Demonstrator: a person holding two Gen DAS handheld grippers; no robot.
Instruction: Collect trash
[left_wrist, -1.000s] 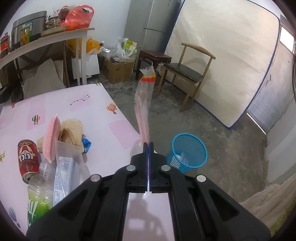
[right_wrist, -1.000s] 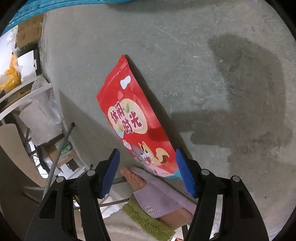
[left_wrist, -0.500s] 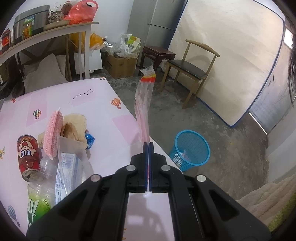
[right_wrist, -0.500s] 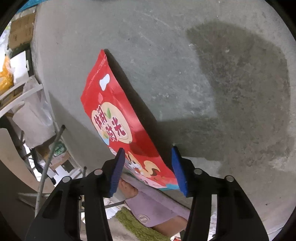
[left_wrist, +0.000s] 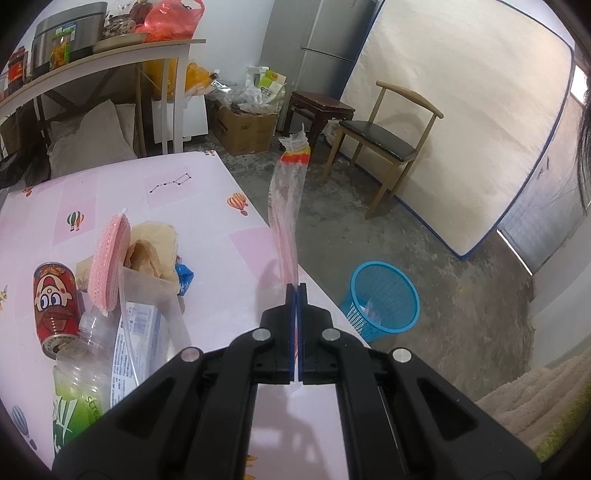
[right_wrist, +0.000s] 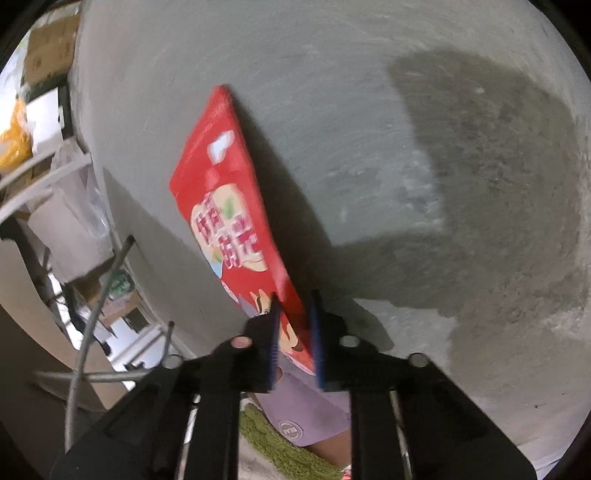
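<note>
My left gripper (left_wrist: 296, 286) is shut on a thin clear plastic wrapper (left_wrist: 286, 206) with a red and yellow end, which stands up from the jaws over the pink table's (left_wrist: 229, 206) right edge. A blue mesh bin (left_wrist: 384, 295) stands on the floor just right of the table. In the right wrist view a red snack bag (right_wrist: 225, 206) sticks out over the concrete floor. My right gripper (right_wrist: 295, 306) is closing its jaws on the bag's lower end, and the blue pads touch both of its faces.
On the table's left lie a red can (left_wrist: 55, 302), a green-labelled bottle (left_wrist: 77, 391), a pink sponge (left_wrist: 109, 262) and wrappers. A wooden chair (left_wrist: 384, 136) and boxes stand beyond. Under the right gripper are a foot in a purple slipper (right_wrist: 306, 417) and metal legs (right_wrist: 99, 295).
The right gripper's jaws have come together from wide open around the red bag to gripping its lower end. The left gripper still holds the wrapper in about the same place.
</note>
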